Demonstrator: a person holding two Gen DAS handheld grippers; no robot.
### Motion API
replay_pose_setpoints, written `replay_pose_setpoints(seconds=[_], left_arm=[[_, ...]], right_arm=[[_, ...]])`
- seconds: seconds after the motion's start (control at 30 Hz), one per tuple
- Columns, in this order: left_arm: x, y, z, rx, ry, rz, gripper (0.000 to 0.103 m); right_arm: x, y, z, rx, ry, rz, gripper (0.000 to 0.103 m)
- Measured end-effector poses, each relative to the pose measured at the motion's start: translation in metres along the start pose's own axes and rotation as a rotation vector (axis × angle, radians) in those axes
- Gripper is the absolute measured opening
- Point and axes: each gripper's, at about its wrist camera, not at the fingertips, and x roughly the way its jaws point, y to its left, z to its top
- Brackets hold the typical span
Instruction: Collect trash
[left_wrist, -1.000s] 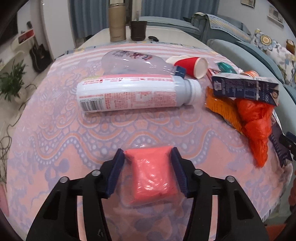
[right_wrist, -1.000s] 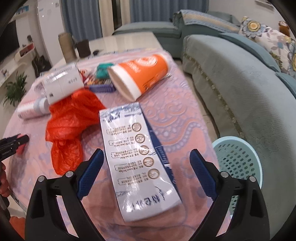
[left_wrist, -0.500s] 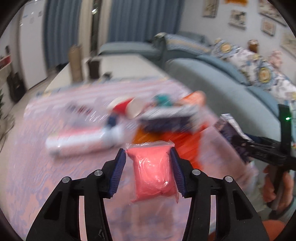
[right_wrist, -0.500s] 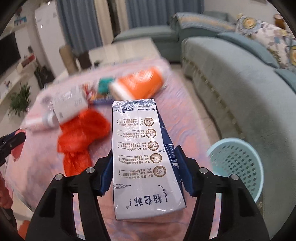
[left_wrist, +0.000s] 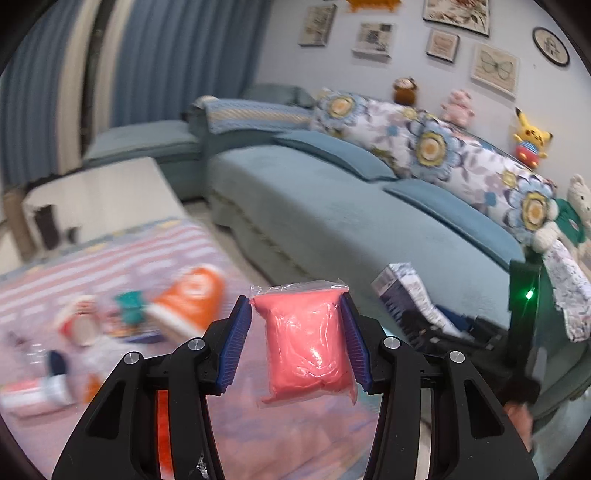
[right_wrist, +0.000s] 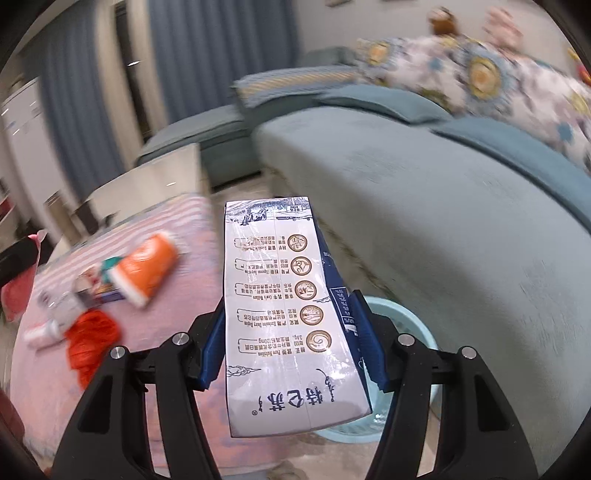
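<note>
My left gripper (left_wrist: 293, 343) is shut on a pink plastic packet (left_wrist: 304, 343) and holds it in the air above the table's right part. My right gripper (right_wrist: 291, 339) is shut on a white and blue milk carton (right_wrist: 286, 314) and holds it up over a light blue basket (right_wrist: 402, 317) on the floor, mostly hidden behind the carton. The carton and right gripper also show in the left wrist view (left_wrist: 410, 295) at the right. An orange cup (right_wrist: 147, 269), a red bag (right_wrist: 92, 339) and a white bottle (right_wrist: 44, 332) lie on the table.
The table has a pink patterned cloth (left_wrist: 110, 251) with more trash: a red cup (left_wrist: 79, 326) and a teal item (left_wrist: 129, 302). A long teal sofa (left_wrist: 369, 206) with flowered cushions runs along the right. A pale coffee table (left_wrist: 96, 192) stands behind.
Both grippers have lifted their loads off the table and swung right toward the sofa. The right gripper closed on the carton and now holds it over the basket.
</note>
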Motion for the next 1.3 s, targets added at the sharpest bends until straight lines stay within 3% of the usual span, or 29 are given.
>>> replay_pose_setpoints(seconds=[0.17, 0.33, 0.43, 0.6, 0.73, 1.03, 1.3], left_arm=[[0.078, -0.033, -0.012, 0.023, 0.135, -0.08, 0.047], [0.141, -0.053, -0.043, 0.047, 0.292, -0.118, 0.047], [0.166, -0.063, -0.063, 0.066, 0.372, -0.124, 0.047], [0.19, -0.068, -0.082, 0.07, 0.45, -0.126, 0.05], [0.191, -0.067, -0.083, 0.072, 0.45, -0.116, 0.058], [0.173, -0.064, -0.073, 0.051, 0.41, -0.128, 0.062], [0.134, -0.057, -0.057, 0.056, 0.331, -0.102, 0.062]], right_arm=[[0.037, -0.051, -0.024, 0.145, 0.08, -0.082, 0.058], [0.083, -0.091, -0.058, 0.27, 0.229, -0.111, 0.058], [0.108, -0.111, -0.082, 0.348, 0.319, -0.117, 0.058], [0.125, -0.128, -0.106, 0.42, 0.382, -0.108, 0.059], [0.127, -0.133, -0.108, 0.439, 0.38, -0.11, 0.059], [0.114, -0.128, -0.095, 0.44, 0.34, -0.081, 0.059], [0.078, -0.087, -0.074, 0.277, 0.255, -0.055, 0.059]])
